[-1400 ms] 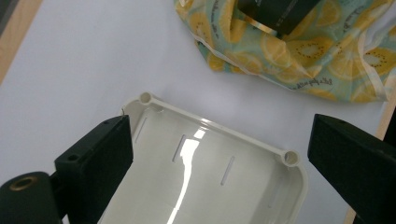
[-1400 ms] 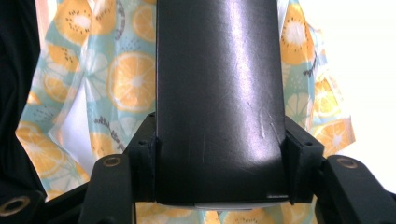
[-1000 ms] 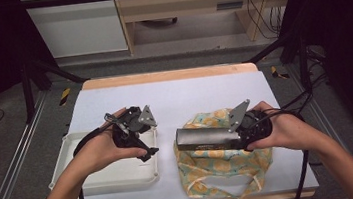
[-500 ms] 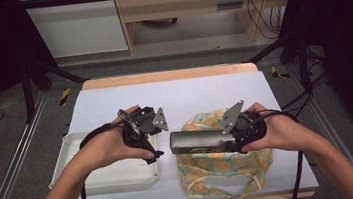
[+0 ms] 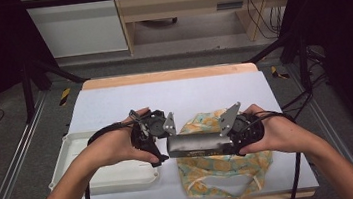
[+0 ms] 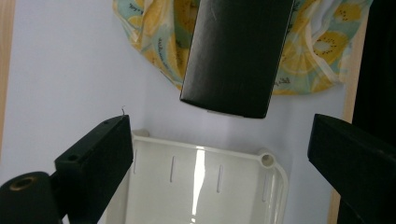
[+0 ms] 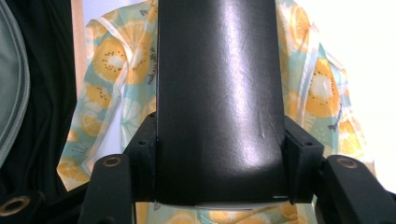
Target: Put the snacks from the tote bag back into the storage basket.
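Black box held over fruit bag
Right gripper [image 7: 219, 186] pinches black box [image 7: 219, 93], no label seen; left gripper [image 6: 219, 154] spread wide, nr white tray [image 6: 201, 186].

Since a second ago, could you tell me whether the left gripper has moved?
Yes. In the high view the left gripper has slid right, from over the white tray toward the black box.

The high view looks forward and down from above the person's side, well back from the surface [image 5: 114, 101]. Each claw view rides close behind its own jaws: the left claw [image 6: 219, 154] looks across at the black box [image 6: 236, 56], the right claw [image 7: 219, 154] along it. All three share box and patterned bag [image 5: 233, 173]
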A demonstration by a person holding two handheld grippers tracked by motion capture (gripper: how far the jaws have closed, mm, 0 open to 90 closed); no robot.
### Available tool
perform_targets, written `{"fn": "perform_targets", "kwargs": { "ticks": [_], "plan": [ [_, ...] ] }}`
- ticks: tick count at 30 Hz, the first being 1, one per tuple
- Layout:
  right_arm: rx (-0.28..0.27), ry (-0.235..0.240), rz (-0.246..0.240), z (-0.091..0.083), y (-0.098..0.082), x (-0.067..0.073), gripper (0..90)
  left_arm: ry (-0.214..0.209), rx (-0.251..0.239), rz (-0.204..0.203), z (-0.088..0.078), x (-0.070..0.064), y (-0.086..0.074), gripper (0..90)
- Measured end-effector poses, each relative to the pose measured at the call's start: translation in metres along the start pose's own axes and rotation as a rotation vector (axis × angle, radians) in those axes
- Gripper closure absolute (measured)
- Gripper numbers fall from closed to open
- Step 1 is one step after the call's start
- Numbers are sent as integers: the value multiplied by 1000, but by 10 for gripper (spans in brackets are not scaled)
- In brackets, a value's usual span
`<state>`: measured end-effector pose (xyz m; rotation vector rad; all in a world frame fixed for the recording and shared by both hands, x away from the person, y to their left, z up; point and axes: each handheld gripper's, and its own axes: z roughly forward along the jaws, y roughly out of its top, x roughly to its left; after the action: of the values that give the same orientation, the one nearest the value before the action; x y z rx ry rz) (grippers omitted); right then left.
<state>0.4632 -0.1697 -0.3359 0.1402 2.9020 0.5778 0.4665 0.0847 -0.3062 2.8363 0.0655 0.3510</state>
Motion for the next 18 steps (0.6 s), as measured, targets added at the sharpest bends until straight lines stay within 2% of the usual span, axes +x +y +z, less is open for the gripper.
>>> {"fn": "perform_targets", "kwargs": {
  "ticks": [5, 12, 18],
  "plan": [
    [-1, 4, 0, 2, 2, 1, 433, -20, 8, 21, 4, -3, 4, 76],
    [0, 13, 8, 6, 3, 1, 433, -38, 3, 39, 9, -2, 6, 135],
    [2, 20, 19, 8, 2, 1, 432, -60, 21, 64, 17, -1, 11, 150]
  ]
}}
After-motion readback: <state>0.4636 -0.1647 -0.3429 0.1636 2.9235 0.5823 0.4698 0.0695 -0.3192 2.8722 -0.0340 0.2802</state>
